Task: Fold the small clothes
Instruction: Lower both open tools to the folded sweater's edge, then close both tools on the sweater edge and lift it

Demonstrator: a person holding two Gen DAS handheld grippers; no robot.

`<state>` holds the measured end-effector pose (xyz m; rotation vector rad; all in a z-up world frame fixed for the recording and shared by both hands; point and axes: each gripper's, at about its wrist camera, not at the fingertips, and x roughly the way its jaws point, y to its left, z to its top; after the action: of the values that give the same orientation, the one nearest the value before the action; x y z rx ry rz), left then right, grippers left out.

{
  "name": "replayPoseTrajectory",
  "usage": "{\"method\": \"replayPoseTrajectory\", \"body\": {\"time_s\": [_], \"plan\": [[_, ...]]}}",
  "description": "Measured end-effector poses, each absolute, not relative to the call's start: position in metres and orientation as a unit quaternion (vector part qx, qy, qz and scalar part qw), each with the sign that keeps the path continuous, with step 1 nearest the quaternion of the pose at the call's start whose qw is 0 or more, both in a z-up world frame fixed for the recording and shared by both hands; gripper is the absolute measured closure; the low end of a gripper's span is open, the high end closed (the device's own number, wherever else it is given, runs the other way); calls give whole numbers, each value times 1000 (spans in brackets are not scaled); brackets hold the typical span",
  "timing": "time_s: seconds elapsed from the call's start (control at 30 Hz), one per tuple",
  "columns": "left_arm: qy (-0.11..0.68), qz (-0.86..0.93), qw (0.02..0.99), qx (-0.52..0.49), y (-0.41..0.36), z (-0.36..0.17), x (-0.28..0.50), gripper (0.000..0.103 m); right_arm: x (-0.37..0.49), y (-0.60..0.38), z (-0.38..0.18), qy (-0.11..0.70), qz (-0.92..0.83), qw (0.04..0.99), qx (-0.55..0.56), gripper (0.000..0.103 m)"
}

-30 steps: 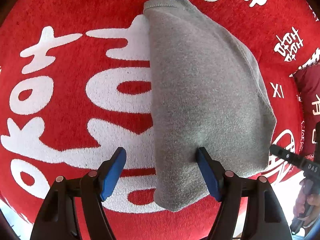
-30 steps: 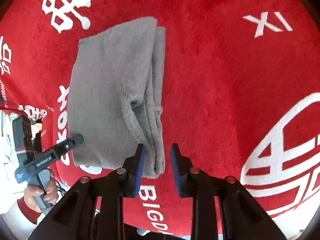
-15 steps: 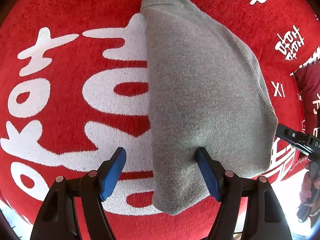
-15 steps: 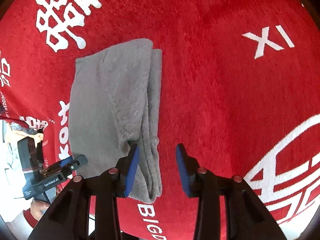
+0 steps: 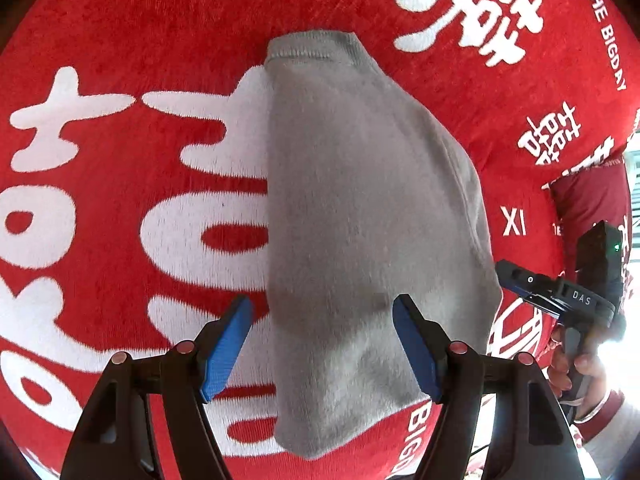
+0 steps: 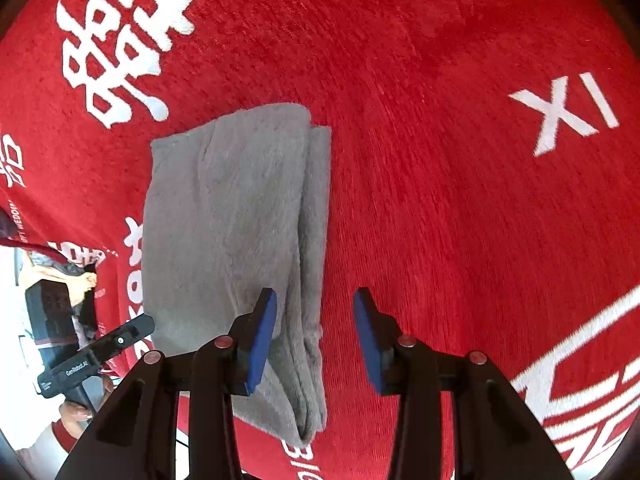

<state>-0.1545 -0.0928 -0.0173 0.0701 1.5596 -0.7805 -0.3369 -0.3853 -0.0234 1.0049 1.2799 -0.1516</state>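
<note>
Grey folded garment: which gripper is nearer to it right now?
Hard to call. The left gripper hangs open over the grey folded garment at its near end; the right gripper hangs open over its layered edge. Neither grips it.

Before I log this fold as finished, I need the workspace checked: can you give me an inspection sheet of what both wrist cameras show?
Surface: red cloth with white printed characters and lettering, covering the whole work area.
Job's things: one grey garment, folded into a narrow stack, lying flat; layered edges show along one long side.
Clutter: nothing seen.
Grippers: left tool open, above the garment's near end, holding nothing; right tool open over the layered edge, holding nothing.
Cables: a thin dark lead near the person's right hand, too small to trace.
Surroundings: bright, washed-out area past the cloth's edge; details cannot be told.
</note>
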Motion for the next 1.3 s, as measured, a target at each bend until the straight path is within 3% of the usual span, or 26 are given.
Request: {"method": "replayPoseTrajectory", "body": {"time_s": [0.07, 0.1, 0.17, 0.53, 0.8, 1.0, 1.07, 1.2, 1.3], "plan": [[692, -354, 629, 8, -93, -24, -154, 29, -333, -392, -29, 556, -53, 683, 471, 57], [695, -360, 623, -2, -93, -26, -153, 29, -331, -395, -33, 549, -42, 681, 483, 49], [699, -364, 615, -4, -93, -34, -154, 29, -326, -399, -45, 545, -23, 673, 499, 43], [710, -386, 589, -13, -105, -57, -154, 29, -301, -407, -87, 525, 68, 653, 541, 42], [698, -393, 599, 0, -117, -57, -153, 19, -275, -412, -97, 510, 131, 642, 558, 41], [690, -385, 613, 26, -127, -57, -163, 17, -266, -410, -107, 501, 130, 628, 581, 41], [686, -375, 623, 29, -126, -55, -166, 20, -269, -411, -106, 503, 118, 623, 587, 44], [670, -374, 641, 28, -122, -46, -174, 40, -268, -409, -98, 521, 90, 627, 572, 65], [665, -386, 639, 15, -111, -38, -175, 52, -267, -406, -87, 520, 79, 636, 564, 68]]}}
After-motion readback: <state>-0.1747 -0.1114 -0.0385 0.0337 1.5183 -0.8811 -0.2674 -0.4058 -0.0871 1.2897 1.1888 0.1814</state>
